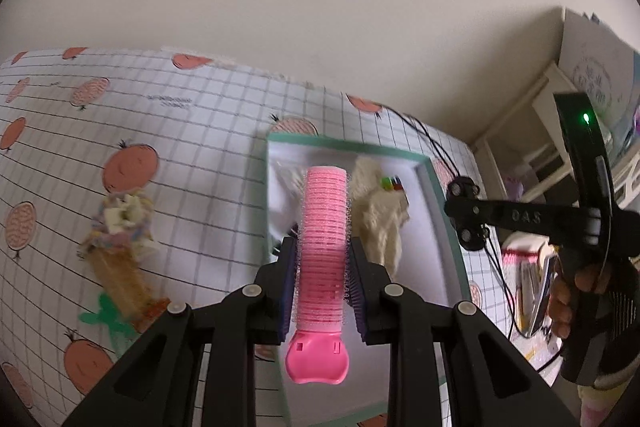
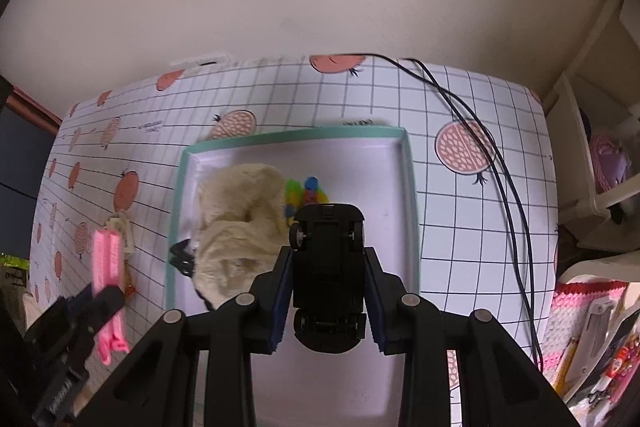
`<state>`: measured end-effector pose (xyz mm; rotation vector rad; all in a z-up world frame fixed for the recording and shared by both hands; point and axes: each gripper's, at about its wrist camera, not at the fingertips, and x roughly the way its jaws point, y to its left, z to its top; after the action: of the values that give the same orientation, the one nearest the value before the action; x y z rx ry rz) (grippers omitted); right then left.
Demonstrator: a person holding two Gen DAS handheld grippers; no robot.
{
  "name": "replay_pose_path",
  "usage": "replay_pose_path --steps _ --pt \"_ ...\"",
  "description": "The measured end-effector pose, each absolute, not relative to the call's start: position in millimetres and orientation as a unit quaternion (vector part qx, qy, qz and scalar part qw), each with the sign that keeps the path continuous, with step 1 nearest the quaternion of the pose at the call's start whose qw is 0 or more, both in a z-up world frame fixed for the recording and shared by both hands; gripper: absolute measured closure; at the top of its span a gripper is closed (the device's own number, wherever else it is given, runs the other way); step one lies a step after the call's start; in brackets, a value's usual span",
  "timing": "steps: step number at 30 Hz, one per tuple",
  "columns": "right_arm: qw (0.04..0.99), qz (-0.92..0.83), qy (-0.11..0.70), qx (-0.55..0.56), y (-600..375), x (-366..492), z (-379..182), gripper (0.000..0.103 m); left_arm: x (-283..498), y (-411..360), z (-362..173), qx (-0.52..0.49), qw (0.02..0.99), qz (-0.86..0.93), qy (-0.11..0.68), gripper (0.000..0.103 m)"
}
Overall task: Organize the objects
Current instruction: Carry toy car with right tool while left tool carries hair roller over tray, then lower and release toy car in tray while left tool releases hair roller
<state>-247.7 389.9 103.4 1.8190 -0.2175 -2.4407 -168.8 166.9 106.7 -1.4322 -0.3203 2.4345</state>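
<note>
Right wrist view: toy car [image 2: 328,267] above tray's [image 2: 410,187] bare right half.

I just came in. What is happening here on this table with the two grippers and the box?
A person is tidying small things into a shallow white box with a mint-green rim. The left gripper is shut on a pink hair roller with a plastic clip end, held above the box. The right gripper is shut on a black toy car, also over the box. A cream fluffy cloth and a small multicoloured toy already lie inside. An ice-cream-cone toy lies on the checked tablecloth.
</note>
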Motion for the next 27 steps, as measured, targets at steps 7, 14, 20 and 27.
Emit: replay_pose_path --steps 7,14,20,27 --pt "0.039 -0.787 -0.073 0.611 395 -251 76 0.068 -168 179 83 -0.524 0.144 0.833 -0.105 0.077" --pt "0.036 -0.779 -0.069 0.623 393 -253 56 0.068 -168 175 68 -0.537 0.124 0.827 -0.111 0.077" --pt "0.03 -0.774 -0.07 0.629 395 -254 44 0.068 -169 179 55 -0.546 0.118 0.822 -0.113 0.077" --pt "0.027 -0.769 -0.067 0.635 397 -254 35 0.068 -169 185 41 -0.562 0.119 0.812 -0.106 0.077"
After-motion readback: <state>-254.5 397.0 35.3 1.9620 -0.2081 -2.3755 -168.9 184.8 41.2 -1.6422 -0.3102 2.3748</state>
